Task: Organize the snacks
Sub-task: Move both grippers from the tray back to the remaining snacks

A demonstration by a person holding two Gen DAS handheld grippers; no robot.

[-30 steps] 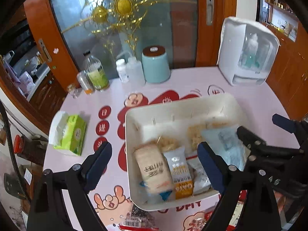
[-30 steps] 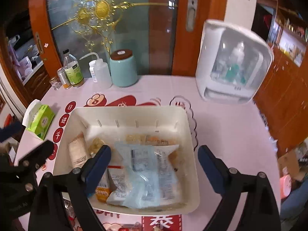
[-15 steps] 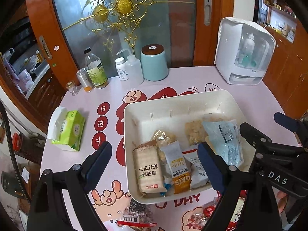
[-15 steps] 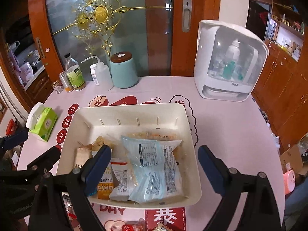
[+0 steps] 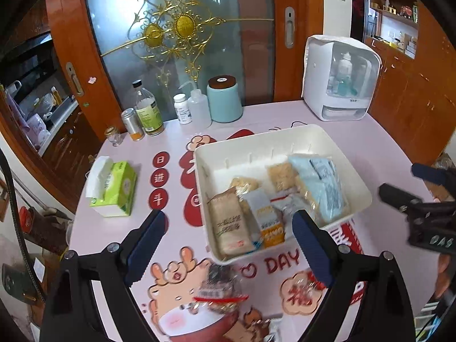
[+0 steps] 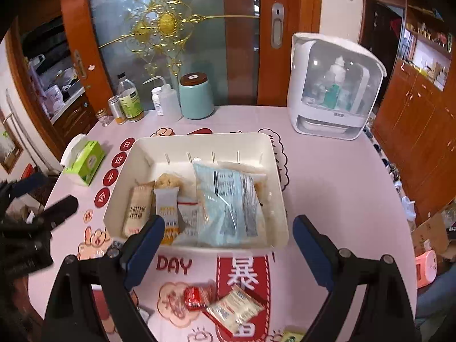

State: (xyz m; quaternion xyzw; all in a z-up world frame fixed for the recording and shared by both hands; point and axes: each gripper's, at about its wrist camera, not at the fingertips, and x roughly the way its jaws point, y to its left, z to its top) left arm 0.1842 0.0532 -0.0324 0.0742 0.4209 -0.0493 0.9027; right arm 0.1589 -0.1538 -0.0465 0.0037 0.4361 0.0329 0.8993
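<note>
A white bin point(image 5: 285, 134) point(image 6: 205, 139) on the pink table holds several snack packets, among them a pale blue bag point(image 5: 322, 185) point(image 6: 230, 199) and a tan cracker pack point(image 5: 228, 225) point(image 6: 138, 208). Loose snacks lie in front of the bin: a clear-wrapped pack point(image 5: 219, 290), a red packet point(image 6: 196, 296) and a cream packet point(image 6: 233, 310). My left gripper point(image 5: 228, 245) is open and empty, raised above the bin's near left corner. My right gripper point(image 6: 228, 248) is open and empty, raised above the bin's near edge.
At the table's back stand a teal canister point(image 5: 225, 99) point(image 6: 196, 97), bottles and a can point(image 5: 145, 108), and a white appliance point(image 5: 342, 79) point(image 6: 333, 85). A green tissue pack point(image 5: 114, 188) point(image 6: 84, 162) lies at the left. A glass door is behind the table.
Both grippers have pulled back and up from the bin, staying open. More of the table front and the loose snacks has come into view.
</note>
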